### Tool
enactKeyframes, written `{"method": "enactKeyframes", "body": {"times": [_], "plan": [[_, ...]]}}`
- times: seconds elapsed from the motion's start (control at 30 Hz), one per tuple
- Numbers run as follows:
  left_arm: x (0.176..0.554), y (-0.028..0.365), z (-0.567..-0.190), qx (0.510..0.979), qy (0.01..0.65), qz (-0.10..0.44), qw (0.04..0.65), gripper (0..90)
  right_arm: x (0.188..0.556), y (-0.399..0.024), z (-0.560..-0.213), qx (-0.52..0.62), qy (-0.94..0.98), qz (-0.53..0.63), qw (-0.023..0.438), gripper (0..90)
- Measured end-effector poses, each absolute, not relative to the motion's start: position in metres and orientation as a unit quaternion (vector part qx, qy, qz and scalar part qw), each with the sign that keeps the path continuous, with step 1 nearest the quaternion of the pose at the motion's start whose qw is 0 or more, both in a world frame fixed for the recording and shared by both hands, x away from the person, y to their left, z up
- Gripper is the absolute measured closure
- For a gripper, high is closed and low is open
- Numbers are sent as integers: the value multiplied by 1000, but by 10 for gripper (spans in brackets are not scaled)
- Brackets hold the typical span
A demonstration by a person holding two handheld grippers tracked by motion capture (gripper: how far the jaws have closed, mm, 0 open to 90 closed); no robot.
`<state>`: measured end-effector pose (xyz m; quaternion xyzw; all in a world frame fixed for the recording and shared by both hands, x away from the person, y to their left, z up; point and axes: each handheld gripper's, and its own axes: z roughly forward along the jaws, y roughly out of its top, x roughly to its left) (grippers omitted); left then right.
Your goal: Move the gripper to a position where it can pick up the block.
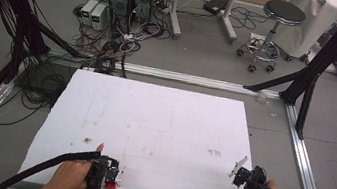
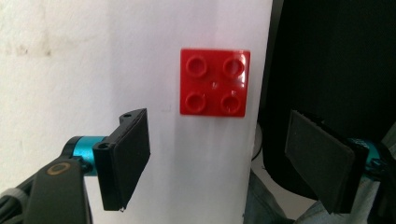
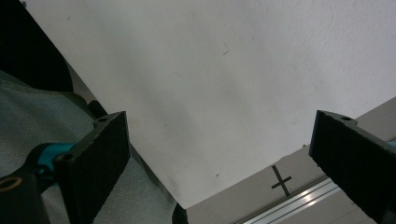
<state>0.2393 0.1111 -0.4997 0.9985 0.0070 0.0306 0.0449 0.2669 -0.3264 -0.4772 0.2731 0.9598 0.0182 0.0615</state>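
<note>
The left gripper (image 2: pixel 217 161) holds its two black padded jaws wide apart and empty, with the small square red plastic four-stud brick (image 2: pixel 214 82) lying flat just ahead of the gap, near the white foam board's (image 1: pixel 162 124) near edge. The right gripper (image 3: pixel 219 158), likewise spread and empty, hovers well apart at the board's near right corner, so the left looks the nearer to the brick.

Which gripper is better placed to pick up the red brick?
The left gripper: the red brick lies just beyond its open jaws near the table's front edge. The right gripper is open too, but over bare table.
</note>
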Motion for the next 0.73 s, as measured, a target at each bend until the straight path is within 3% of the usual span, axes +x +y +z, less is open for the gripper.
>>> {"method": "enactKeyframes", "body": {"times": [0.73], "plan": [[245, 94, -512, 999, -6, 22, 34, 224, 266, -326, -478, 274, 960, 19, 58, 46]]}}
